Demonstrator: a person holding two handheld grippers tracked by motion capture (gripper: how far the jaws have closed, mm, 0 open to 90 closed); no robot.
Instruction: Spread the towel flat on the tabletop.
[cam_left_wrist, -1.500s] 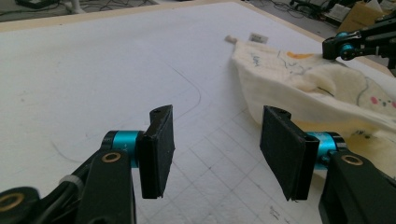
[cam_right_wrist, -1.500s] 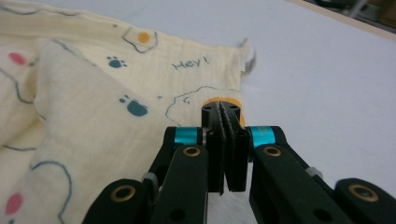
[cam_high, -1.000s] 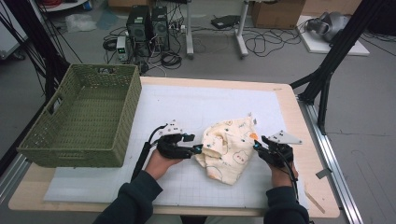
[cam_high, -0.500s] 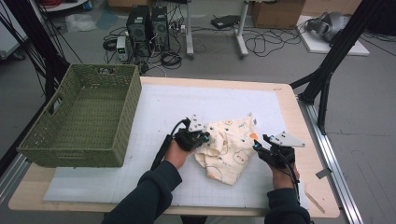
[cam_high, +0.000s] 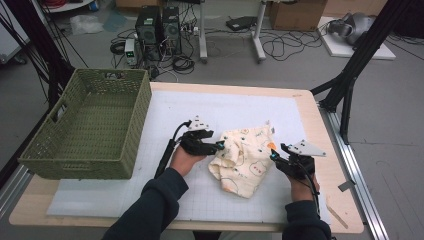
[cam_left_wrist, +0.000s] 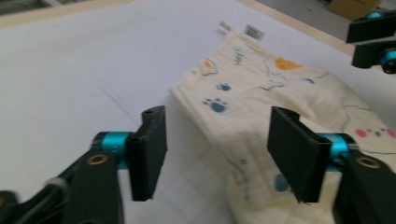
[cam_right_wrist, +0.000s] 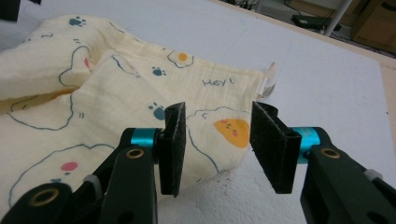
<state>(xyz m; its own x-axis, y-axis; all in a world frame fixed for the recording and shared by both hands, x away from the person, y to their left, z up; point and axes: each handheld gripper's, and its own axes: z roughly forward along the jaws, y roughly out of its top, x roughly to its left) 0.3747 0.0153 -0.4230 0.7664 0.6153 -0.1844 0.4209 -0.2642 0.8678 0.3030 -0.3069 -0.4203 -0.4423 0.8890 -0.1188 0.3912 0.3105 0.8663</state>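
We look down on a wooden table (cam_high: 320, 107) covered by a white gridded mat (cam_high: 165, 115), with computer towers (cam_high: 159, 22) and loose cables on the grey floor behind it and a green woven basket (cam_high: 87, 130) standing at the mat's left end, well apart from both claws. Between the two claws lies a cream cloth (cam_high: 242, 160), crumpled, printed with paw marks and fried eggs. From above, the left gripper (cam_high: 220, 146) sits at the cloth's left edge, but we cannot judge its jaws there; the left gripper view settles it, showing the left gripper (cam_left_wrist: 217, 151) with its jaws wide, having just been opening, the cloth's folded edge lying between and beyond them with neither pad pressing it, and the other claw far off at the top right. The right gripper (cam_high: 273, 155) rests at the cloth's right edge. The right gripper view adds what the high view blurs: the right gripper (cam_right_wrist: 217, 147) stands half open over an egg print at the hem, gripping nothing, with the word "Hey!" just beyond the jaws.
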